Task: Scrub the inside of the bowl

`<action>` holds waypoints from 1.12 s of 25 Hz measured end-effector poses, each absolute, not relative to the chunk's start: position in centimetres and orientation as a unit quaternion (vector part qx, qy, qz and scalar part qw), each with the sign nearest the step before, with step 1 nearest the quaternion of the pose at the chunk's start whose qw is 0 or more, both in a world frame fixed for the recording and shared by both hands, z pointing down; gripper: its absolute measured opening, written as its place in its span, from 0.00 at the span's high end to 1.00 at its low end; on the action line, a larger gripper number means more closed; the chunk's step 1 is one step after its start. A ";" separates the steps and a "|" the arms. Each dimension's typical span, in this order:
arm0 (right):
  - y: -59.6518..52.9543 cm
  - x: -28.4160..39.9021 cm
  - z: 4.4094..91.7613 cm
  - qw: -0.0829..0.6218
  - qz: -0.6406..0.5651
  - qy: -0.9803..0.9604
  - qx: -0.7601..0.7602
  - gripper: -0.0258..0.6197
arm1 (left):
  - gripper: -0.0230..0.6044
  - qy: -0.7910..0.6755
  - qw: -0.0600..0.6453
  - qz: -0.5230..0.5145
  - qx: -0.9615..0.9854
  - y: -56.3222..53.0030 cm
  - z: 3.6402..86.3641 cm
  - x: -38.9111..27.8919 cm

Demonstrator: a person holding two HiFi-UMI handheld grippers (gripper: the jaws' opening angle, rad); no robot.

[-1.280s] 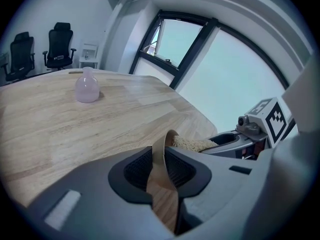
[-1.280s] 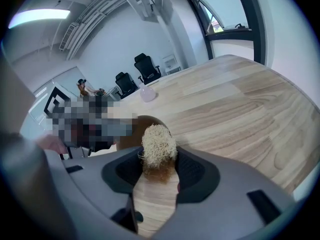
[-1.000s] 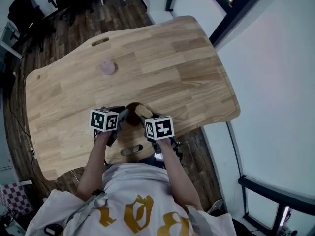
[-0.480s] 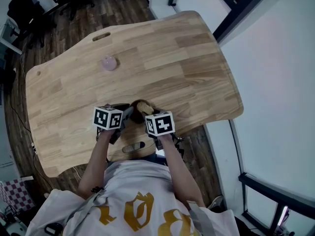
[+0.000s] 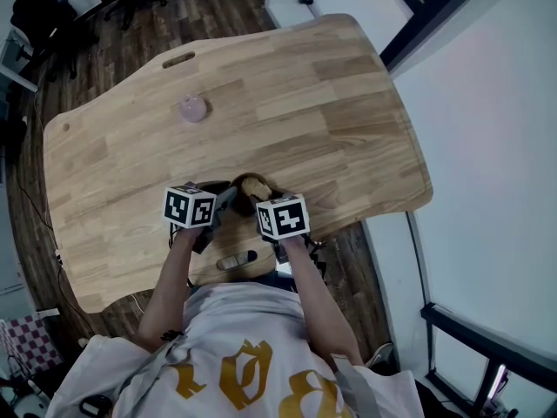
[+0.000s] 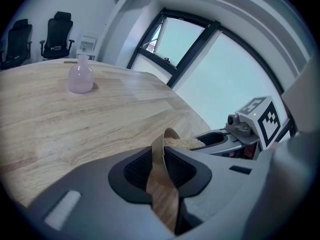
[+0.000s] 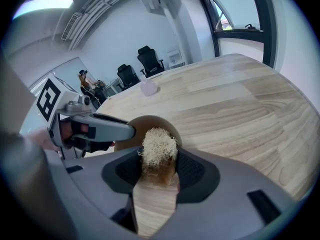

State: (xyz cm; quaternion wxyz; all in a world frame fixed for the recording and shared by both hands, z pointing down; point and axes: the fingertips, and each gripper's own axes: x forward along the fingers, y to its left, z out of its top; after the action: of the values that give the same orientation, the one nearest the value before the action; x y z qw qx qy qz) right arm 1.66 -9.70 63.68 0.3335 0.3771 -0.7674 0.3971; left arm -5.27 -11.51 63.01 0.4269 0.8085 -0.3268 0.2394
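Left gripper (image 6: 162, 159): jaws narrow, pinched on the wall of the bowl (image 7: 160, 122), one pad inside the rim and one outside.
Right gripper (image 7: 159, 161): jaws closed on a straw-coloured fibrous scrubber (image 7: 158, 151); it comes at the bowl from the side opposite the left gripper.
Scrubber: its tuft sticks out past the jaws and sits within the bowl's hollow, against the inner face.
Bowl: brown wood, held between the two grippers, its open side turned toward the right gripper.
Marker cubes: one on each gripper, just behind the bowl on the person's side.
Hands: one behind each cube, forearms running back from the bowl to a white shirt with gold print.
Table (image 5: 287, 103): light wood planks, under and beyond the bowl; the bowl is over its near edge.
Bottle (image 6: 80, 77): small, pale pink, upright, well beyond the bowl toward the table's far side.
Office chairs (image 6: 55, 29): black, far past the bowl, beyond the table.
Window (image 6: 220, 74): dark-framed, off to the bowl's right.
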 end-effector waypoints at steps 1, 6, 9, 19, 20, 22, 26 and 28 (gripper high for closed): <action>-9.7 1.6 63.7 0.334 0.396 -0.769 0.374 0.69 | 0.85 -0.327 0.432 0.232 0.808 -11.6 62.9 -5.3; -9.7 0.9 63.6 0.333 0.387 -0.782 0.357 0.69 | 0.85 -0.327 0.453 0.206 0.803 -11.8 63.1 -5.5; -9.6 0.3 63.5 0.335 0.380 -0.788 0.350 0.69 | 0.85 -0.329 0.460 0.199 0.801 -11.9 63.1 -5.6; -8.7 -0.8 63.2 0.351 0.354 -0.805 0.323 0.69 | 0.85 -0.329 0.471 0.189 0.796 -11.8 62.9 -5.6; -8.7 -0.8 63.2 0.352 0.353 -0.806 0.320 0.69 | 0.85 -0.328 0.473 0.189 0.796 -11.8 63.0 -5.6; -8.5 -0.8 63.2 0.355 0.351 -0.807 0.315 0.69 | 0.85 -0.326 0.476 0.188 0.795 -11.8 63.2 -5.6; -8.2 -0.8 63.3 0.358 0.351 -0.809 0.306 0.69 | 0.85 -0.325 0.483 0.182 0.792 -11.6 63.3 -5.5; -8.0 -0.9 63.3 0.360 0.351 -0.810 0.302 0.69 | 0.85 -0.326 0.485 0.180 0.791 -11.5 63.4 -5.5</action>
State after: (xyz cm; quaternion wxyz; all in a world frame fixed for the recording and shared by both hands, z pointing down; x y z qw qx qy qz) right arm -0.86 -8.04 63.35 0.3601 0.3025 -0.8098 0.3507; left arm -5.53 -11.50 63.37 0.4851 0.7913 -0.3256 0.1802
